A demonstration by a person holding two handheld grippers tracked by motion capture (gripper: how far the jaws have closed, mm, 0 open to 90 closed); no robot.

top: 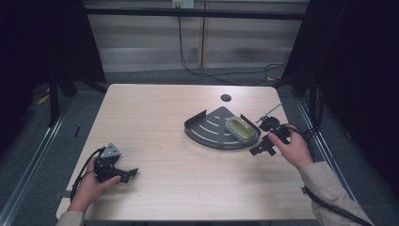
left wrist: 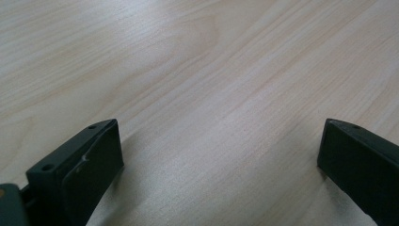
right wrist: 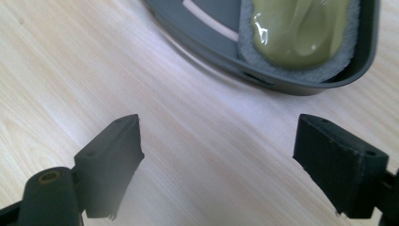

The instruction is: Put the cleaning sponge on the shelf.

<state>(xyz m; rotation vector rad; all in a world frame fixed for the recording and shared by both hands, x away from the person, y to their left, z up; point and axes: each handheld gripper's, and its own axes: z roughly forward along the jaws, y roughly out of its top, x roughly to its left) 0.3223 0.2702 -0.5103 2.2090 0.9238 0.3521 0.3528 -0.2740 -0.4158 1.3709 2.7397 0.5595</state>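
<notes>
Table of pale wood grain spreads across the high view, a small dark round hole near its far edge. We note a dark grey quarter-round rack right of centre, slotted floor, raised rim, curved side toward the person. In its right end lies a grey sponge topped with a glossy yellow-green pad; in the right gripper view we see the same sponge tucked against the rack's curved wall.

Right hand comes in from the lower right, sleeve beige, holding the right gripper just beside the rack's right end. We see the right gripper with jaws spread wide over bare wood, nothing between them, the rack rim near but apart from the tips. Released, then.

Left hand rests near the table's lower left corner, well apart from the rack, holding the left gripper, grey three-cornered plate on top. In its own view the left gripper also stands released: jaws wide, low over the wood, plain tabletop between them.
</notes>
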